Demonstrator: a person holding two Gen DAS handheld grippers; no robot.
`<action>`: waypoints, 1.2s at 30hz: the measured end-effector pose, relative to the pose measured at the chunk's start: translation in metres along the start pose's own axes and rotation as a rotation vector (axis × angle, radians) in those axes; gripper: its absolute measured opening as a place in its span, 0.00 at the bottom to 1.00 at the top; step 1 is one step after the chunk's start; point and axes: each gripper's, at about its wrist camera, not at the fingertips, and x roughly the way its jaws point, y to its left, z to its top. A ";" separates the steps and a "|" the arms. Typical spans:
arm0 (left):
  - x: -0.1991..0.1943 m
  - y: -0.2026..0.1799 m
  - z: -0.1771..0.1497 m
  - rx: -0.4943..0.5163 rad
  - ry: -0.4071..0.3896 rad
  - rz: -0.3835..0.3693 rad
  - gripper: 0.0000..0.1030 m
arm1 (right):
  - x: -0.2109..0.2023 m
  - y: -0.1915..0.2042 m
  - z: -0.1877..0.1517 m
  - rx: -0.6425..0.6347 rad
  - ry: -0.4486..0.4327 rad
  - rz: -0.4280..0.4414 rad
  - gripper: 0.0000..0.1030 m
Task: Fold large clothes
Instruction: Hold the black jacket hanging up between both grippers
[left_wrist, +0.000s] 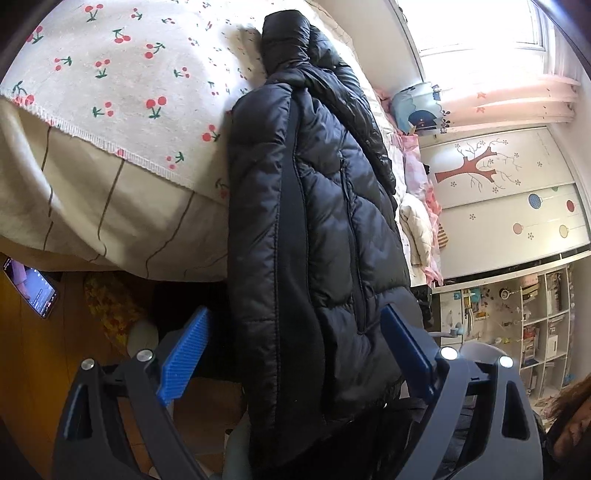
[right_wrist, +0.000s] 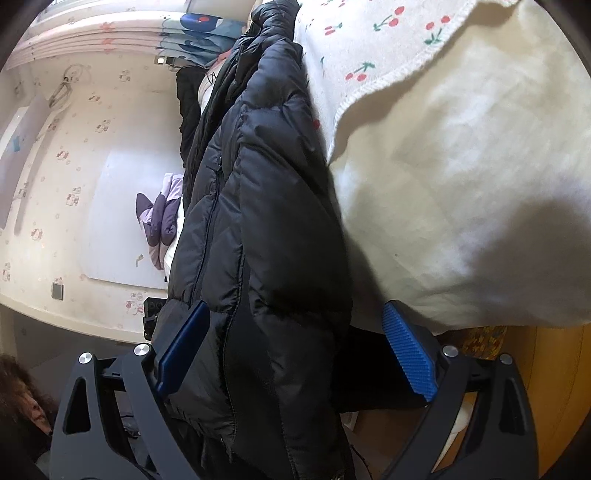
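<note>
Clearly the step in hand is taking hold of the long black quilted puffer coat (left_wrist: 317, 229), which lies on the bed (left_wrist: 122, 221) with its lower part hanging over the bed's edge toward the floor. The cherry-printed white blanket (left_wrist: 122, 74) beside it makes a handy landmark: the coat lies along that blanket's side, its hood end far up the bed past the blanket, its hem end well below the blanket's stitched border.

So the long axis runs from hood to hem, straight away from both cameras — hood pointing up the bed, hem pointing at the person.

The left gripper (left_wrist: 295, 354) has its blue-padded fingers (left_wrist: 181, 354) spread wide, the coat's lower part between them but not pinched. The right gripper (right_wrist: 295, 354) looks the same: fingers wide apart, coat fabric between, no squeeze visible.

To do this well, I judge each gripper should close on the hem's outer corners, not the thick middle — slippery padded fabric bunches easily. Grip through both layers, keep the two holds level, then carry the hem up toward the hood along that long axis.
</note>
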 end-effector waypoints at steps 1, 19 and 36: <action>0.000 0.000 0.000 0.000 0.001 0.000 0.86 | 0.001 0.000 -0.002 0.000 -0.001 0.002 0.88; 0.006 0.002 -0.010 0.009 0.026 -0.045 0.86 | -0.002 -0.007 -0.007 0.014 -0.015 0.012 0.89; 0.001 0.003 -0.011 -0.009 0.014 -0.072 0.87 | -0.003 -0.011 -0.011 0.035 -0.007 0.046 0.89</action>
